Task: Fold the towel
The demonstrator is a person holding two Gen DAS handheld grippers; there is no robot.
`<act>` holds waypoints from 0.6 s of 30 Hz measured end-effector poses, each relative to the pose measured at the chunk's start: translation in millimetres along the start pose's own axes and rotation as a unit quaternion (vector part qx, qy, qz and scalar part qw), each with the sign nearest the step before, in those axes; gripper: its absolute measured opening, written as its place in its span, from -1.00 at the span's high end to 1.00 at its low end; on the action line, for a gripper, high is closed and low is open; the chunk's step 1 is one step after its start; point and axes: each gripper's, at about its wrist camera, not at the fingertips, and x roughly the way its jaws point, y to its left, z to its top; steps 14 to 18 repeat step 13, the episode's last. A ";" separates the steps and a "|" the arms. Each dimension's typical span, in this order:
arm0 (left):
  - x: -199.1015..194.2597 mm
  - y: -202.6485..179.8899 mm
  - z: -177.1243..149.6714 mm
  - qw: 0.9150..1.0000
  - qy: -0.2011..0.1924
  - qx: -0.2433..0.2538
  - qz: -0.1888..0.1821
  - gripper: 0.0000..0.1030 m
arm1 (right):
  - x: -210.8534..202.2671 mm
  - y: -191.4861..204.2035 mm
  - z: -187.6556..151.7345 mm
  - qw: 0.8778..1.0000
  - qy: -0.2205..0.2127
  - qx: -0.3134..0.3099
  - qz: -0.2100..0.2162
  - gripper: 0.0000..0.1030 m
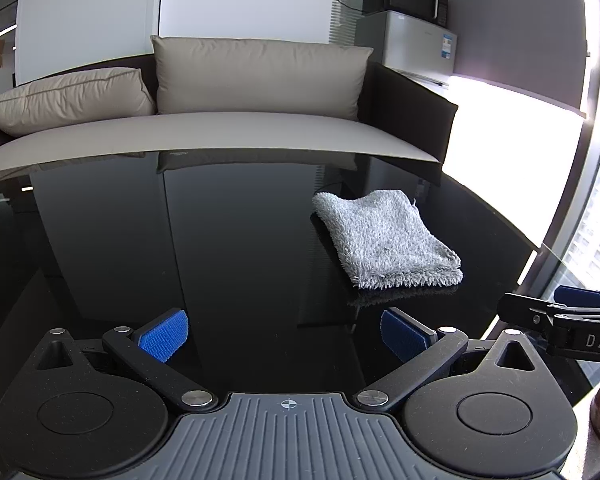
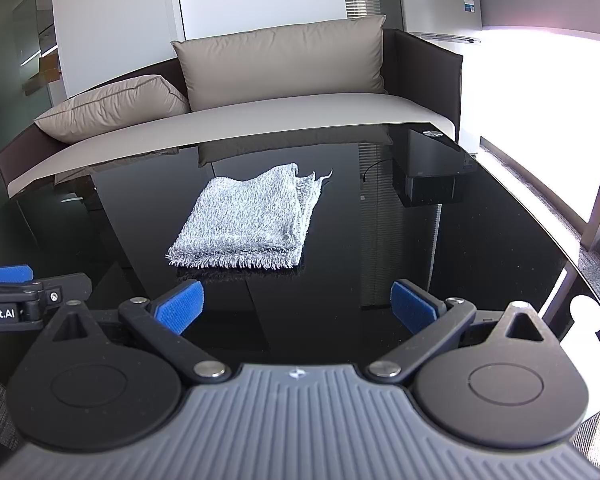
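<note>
While both hand-held grippers point(image 1: 286, 336) point(image 2: 296, 306) gape empty, folded towel point(image 2: 246, 224) lies alone on black table point(image 2: 460, 260), sofa point(image 2: 284, 64) behind.

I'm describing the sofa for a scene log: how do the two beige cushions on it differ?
The back cushion stands upright against the sofa's backrest; the side cushion lies slumped low at the sofa's end. The back cushion looks larger and smoother, the side cushion flatter and more wrinkled, with visible piped seams. Both are the same beige fabric.
</note>
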 end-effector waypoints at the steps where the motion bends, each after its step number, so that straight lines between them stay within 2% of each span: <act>1: -0.1 0.1 -0.4 1.000 0.000 0.000 0.000 -0.98 | -0.3 0.3 -0.3 1.000 0.000 0.000 0.001 -0.98; 18: -1.4 1.7 -0.8 1.000 -0.003 -0.002 -0.001 -0.98 | -1.3 0.3 -1.9 1.000 0.000 -0.002 0.002 -0.98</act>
